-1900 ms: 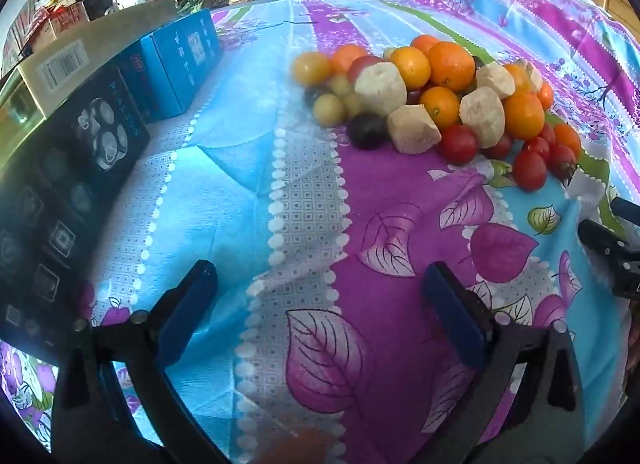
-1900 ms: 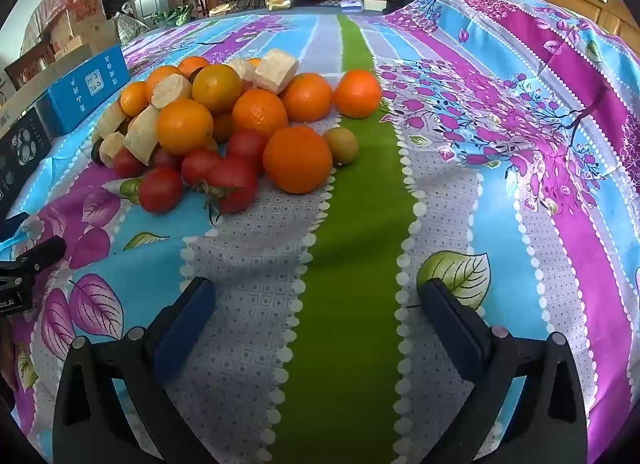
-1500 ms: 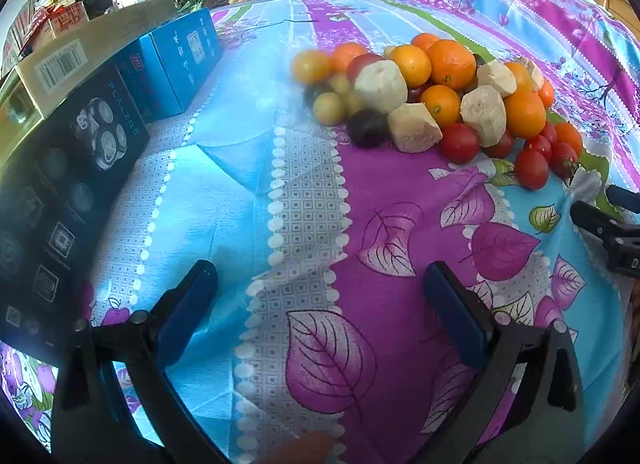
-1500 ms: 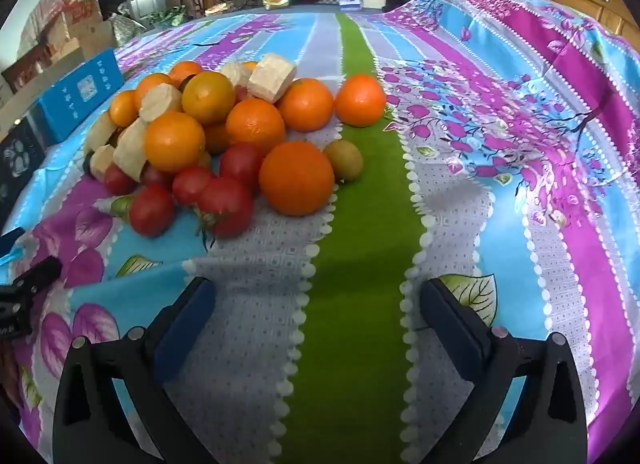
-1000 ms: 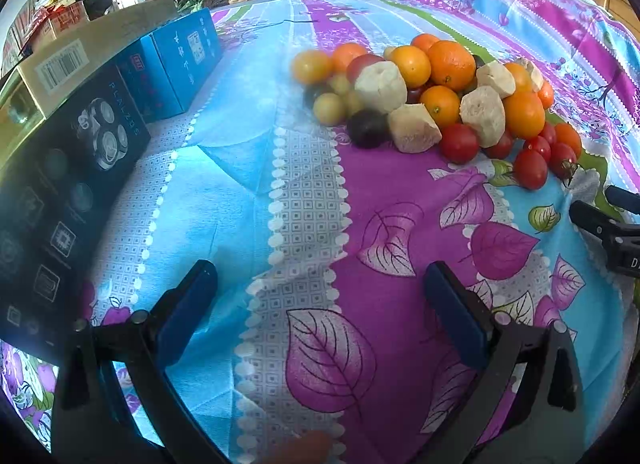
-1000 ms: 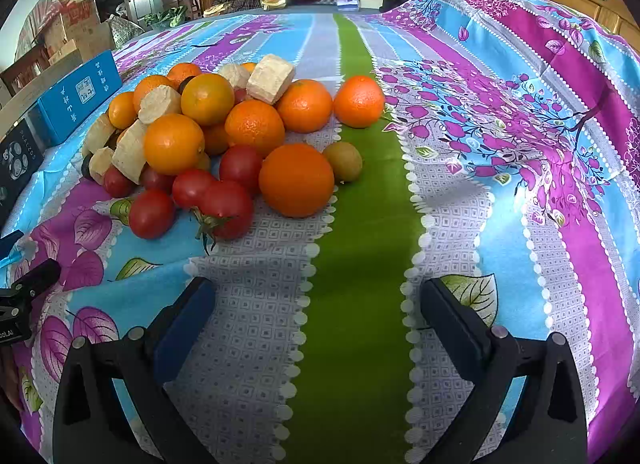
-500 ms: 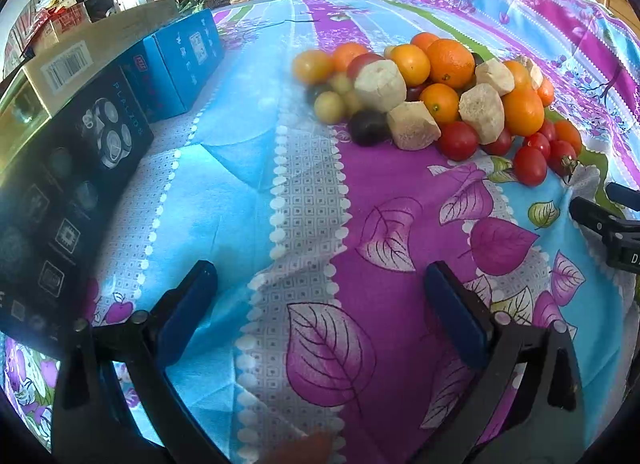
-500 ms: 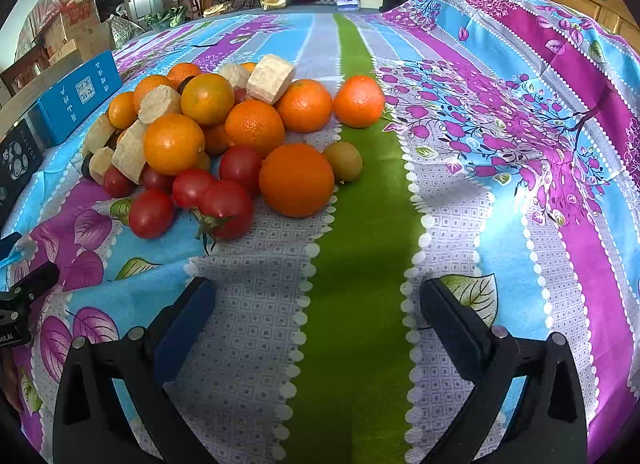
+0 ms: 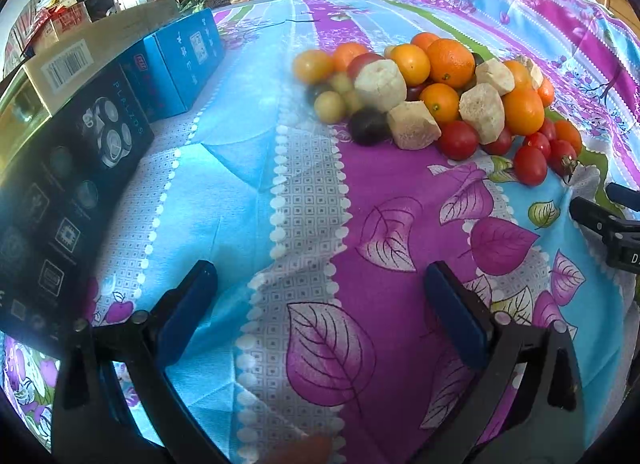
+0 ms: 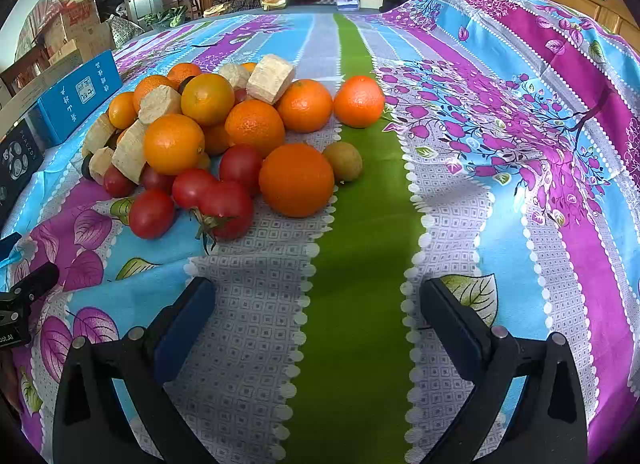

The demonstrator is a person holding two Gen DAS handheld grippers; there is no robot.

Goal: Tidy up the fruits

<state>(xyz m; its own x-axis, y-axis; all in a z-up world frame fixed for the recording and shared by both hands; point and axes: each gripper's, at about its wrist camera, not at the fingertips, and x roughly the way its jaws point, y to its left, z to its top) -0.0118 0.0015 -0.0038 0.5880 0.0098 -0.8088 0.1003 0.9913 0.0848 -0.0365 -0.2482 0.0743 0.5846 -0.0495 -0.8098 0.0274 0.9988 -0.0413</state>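
black left gripper [image 9: 320, 292] and right gripper [image 10: 316, 296] both gape wide, low over patterned cloth [image 10: 360, 248]; glossy round fruit pile [image 10: 224, 140] ahead.

A blue box [image 9: 182, 60] and a black box [image 9: 68, 184] stand along the striped floral cloth [image 9: 248, 168].
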